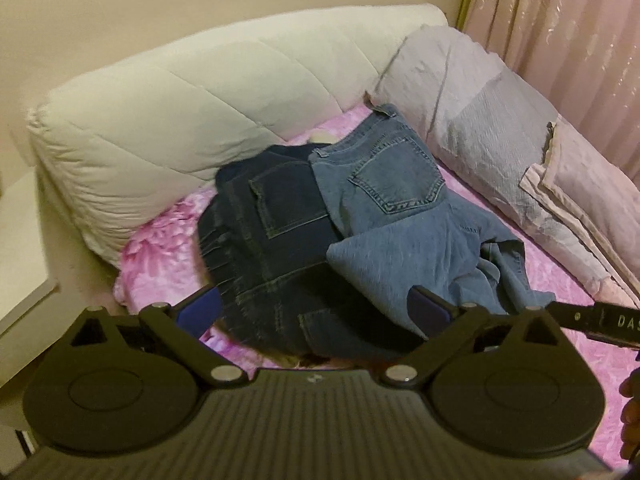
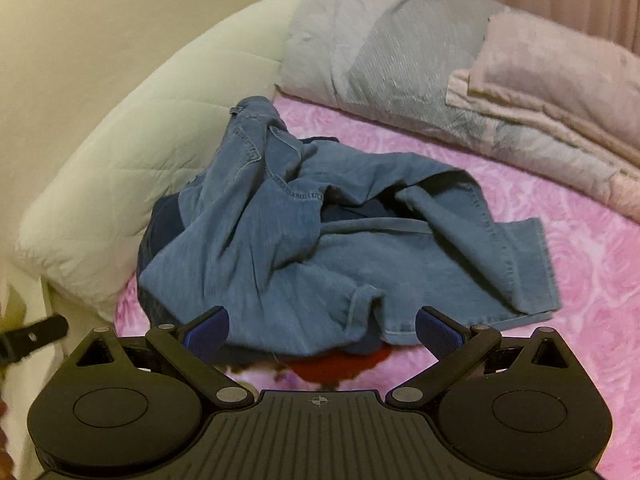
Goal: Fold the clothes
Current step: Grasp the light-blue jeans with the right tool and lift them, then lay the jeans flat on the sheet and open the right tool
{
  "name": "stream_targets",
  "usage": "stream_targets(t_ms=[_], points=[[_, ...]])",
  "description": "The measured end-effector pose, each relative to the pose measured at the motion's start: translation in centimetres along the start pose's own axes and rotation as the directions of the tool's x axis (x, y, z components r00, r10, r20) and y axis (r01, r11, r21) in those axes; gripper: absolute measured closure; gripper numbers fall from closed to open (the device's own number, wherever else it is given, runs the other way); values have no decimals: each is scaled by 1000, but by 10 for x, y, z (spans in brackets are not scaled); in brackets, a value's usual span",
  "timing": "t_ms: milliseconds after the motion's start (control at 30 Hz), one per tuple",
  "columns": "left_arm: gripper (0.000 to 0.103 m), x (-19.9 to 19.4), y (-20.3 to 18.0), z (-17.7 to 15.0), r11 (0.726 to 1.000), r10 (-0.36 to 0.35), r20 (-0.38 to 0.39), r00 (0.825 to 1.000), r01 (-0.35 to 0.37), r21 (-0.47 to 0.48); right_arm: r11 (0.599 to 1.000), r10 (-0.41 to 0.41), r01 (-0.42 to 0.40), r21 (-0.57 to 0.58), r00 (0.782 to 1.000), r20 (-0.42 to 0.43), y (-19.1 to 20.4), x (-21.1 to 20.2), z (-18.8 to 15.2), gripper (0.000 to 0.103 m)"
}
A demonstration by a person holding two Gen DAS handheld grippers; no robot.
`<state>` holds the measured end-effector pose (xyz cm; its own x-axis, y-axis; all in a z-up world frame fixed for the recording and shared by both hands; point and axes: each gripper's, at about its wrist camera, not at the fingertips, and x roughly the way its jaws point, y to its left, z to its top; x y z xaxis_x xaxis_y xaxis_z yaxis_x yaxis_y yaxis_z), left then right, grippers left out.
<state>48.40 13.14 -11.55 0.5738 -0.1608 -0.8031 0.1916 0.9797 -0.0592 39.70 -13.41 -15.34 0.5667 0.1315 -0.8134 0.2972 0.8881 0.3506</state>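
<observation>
The bed [image 1: 560, 300], under a pink rose-patterned sheet, fills the ground ahead of both pairs of fingers. One long white quilted cushion [image 1: 160, 120] runs along its far-left edge, beyond the left fingers. One rolled grey duvet [image 1: 472, 112] lies far right of them, with a folded pink blanket [image 2: 552, 80] resting on its end, and a pink curtain [image 1: 560, 20] hangs behind.

Two pairs of jeans lie heaped mid-bed, straight ahead of the fingers. The dark navy jeans [image 1: 264, 232] sit toward the left fingertip side in the left wrist view, back pocket up. The lighter blue jeans [image 2: 320, 240] overlap them on the right, crumpled, one leg hem spread toward the right fingertip in the right wrist view, hiding most of the navy pair there. A red garment [image 2: 340, 364] pokes out from under the heap, just between the right fingers; little of it shows.

The left gripper [image 1: 316, 312] hovers just over the near edge of the heap, pitched down, its blue-padded fingers [image 1: 428, 308] spread wide and grasping nothing. The right gripper [image 2: 324, 328] hangs likewise above the light denim's near fold, fingers [image 2: 436, 332] released and empty. Each gripper's black tip intrudes at the edge of the other's view.
</observation>
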Motion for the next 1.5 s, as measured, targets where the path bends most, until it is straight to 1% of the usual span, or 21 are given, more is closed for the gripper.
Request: stream_targets(t_ms=[200,433,600,667,700,733,800,867,900,933,967,1000,1033,1067,1133,1200,1233,1300,1333,1433,1500], points=[[6,51,-2,26,999,-39,-45,998,40,9,991,50,-49,122,999,-7,-7,35,24,0],[6,85,-1,42,999,-52,-75,996,51,-5,959,154,-141,244,988,-34,-8,66,39,1],[7,99,11,48,999,-30,-87,996,28,-19,955,196,-185,233,980,-24,17,87,50,1],[7,102,19,50,999,-18,-88,996,15,-30,955,199,-188,230,980,-23,27,96,54,3],[7,103,23,51,999,-15,-88,996,12,-38,956,196,-185,228,980,-25,32,101,56,9],[7,105,28,51,999,-11,-89,996,7,-46,957,192,-181,225,981,-28,37,106,58,11],[7,107,34,53,998,2,-90,996,-7,-60,964,175,-162,212,984,-42,48,115,61,11],[7,108,40,54,997,10,-91,996,-17,-73,980,141,-130,150,988,-65,61,129,61,12],[7,108,42,54,997,13,-92,996,-20,-79,989,114,-106,103,990,-81,69,137,60,35],[7,108,45,54,996,15,-93,996,-23,-85,995,86,-79,63,990,-111,72,147,56,65],[7,108,47,55,996,17,-93,995,-25,-90,998,55,-52,23,988,-141,75,157,51,76],[7,107,47,55,996,16,-91,996,-24,-92,998,61,-57,33,987,-149,71,159,49,88],[7,105,47,55,995,15,-88,996,-23,-93,996,74,-67,51,986,-152,66,160,46,94],[8,104,48,55,995,14,-85,996,-22,-94,992,101,-88,94,985,-141,59,155,47,96],[8,98,47,55,996,9,-76,997,-16,-92,962,190,-166,219,978,-92,37,138,54,97],[8,92,44,55,996,5,-65,998,-11,-87,912,268,-254,323,963,2,14,111,64,98],[8,88,42,56,997,0,-56,998,-4,-80,887,286,-284,364,957,51,2,96,70,98],[8,80,33,58,998,-16,-39,999,14,-63,818,313,-351,455,936,160,-25,64,77,98],[8,75,28,59,998,-25,-30,999,23,-54,784,315,-382,489,924,216,-39,45,79,98],[9,58,3,60,997,-75,-5,997,75,-6,725,279,-441,529,890,360,-76,-13,76,98],[9,46,-20,59,992,-119,8,993,119,36,719,222,-459,522,863,453,-98,-62,66,98]])
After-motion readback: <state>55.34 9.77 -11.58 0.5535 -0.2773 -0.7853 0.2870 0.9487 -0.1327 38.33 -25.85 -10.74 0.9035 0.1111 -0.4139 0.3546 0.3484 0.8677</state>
